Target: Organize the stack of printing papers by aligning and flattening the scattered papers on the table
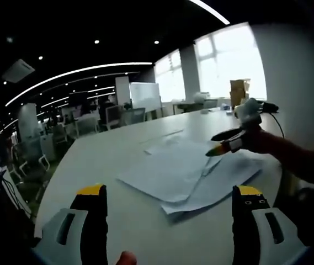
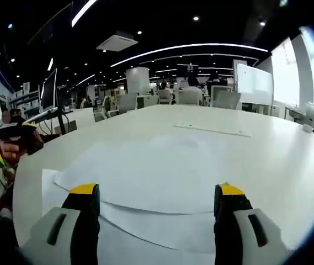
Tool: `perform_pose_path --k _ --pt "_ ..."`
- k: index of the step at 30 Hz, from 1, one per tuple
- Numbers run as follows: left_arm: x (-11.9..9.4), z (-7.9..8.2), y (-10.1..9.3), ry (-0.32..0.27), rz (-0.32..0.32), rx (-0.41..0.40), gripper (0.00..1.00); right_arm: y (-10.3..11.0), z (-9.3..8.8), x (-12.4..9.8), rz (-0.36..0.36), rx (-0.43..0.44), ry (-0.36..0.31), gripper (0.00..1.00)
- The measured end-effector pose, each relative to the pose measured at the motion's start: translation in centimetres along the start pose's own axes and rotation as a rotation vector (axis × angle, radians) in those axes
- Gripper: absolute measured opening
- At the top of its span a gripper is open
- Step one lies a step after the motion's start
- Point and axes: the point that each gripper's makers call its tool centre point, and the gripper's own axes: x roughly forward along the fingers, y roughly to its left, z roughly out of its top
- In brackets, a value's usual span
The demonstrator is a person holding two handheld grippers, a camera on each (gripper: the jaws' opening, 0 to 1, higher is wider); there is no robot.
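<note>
White papers [image 1: 184, 174] are lying fanned and skewed on the counter [image 1: 107, 160], just ahead of the left tongs [image 1: 170, 193], whose jaws are standing wide apart and released, grasping nothing. In the left gripper view the right tongs [image 1: 218, 144] are reaching in from the right, hovering over the far edge of the sheets; their yellow tips look close together there. In the right gripper view the right tongs [image 2: 155, 192] are showing jaws spread apart over the papers [image 2: 162, 171], holding nothing, with the left tongs [image 2: 1, 148] sitting well off to the left beside a person's hand. One more sheet [image 2: 212, 129] is lying apart, farther out on the counter [image 2: 278, 160] beyond the right tongs.

Judging from this, the aligning step is only beginning: the sheets are overlapping at different angles, corners sticking out. The next move is likely calling for the two tongs to be closing in on opposite edges of the pile, nudging the sheets square, then pressing them flat. Thin paper may be buckling or sliding if pushed from one side alone.
</note>
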Motion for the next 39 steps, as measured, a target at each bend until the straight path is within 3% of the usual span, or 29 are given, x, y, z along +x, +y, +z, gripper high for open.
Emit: perform_pose_path --k 39 --pt "0.3 -0.1 0.1 0.005 -0.001 0.009 0.96 -0.8 -0.7 1.4 -0.011 0.008 -0.004 0.79"
